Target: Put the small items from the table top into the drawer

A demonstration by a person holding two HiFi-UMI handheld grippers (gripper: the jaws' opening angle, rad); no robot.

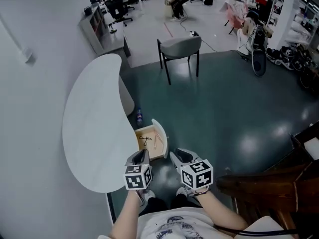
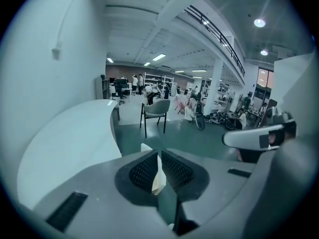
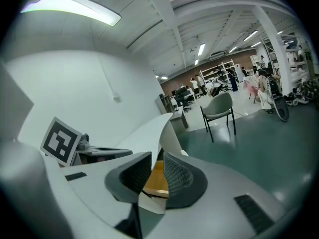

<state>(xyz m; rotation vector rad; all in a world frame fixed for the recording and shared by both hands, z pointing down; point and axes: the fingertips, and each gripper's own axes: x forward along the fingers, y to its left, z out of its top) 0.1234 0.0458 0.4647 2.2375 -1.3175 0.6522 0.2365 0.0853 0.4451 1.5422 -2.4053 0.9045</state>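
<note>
The white curved table [image 1: 94, 128] shows a bare top in the head view. At its near right end a wooden drawer [image 1: 160, 136] stands pulled out, with a small dark item [image 1: 145, 140] and thin pale sticks [image 1: 156, 142] lying inside. My left gripper [image 1: 141, 156] hovers just before the drawer, its jaws a narrow gap apart with nothing between them [image 2: 159, 156]; the drawer's white front [image 2: 158, 177] shows through the gap. My right gripper [image 1: 175, 156] hangs beside it on the right, jaws also slightly apart and empty [image 3: 157, 158], with the drawer's wood [image 3: 157, 182] behind them.
A grey chair [image 1: 179, 49] stands on the green floor beyond the table. A blue bottle [image 1: 139, 116] sits on the floor by the table's leg. Dark wooden furniture [image 1: 269, 183] is close on my right. The white wall runs along the left.
</note>
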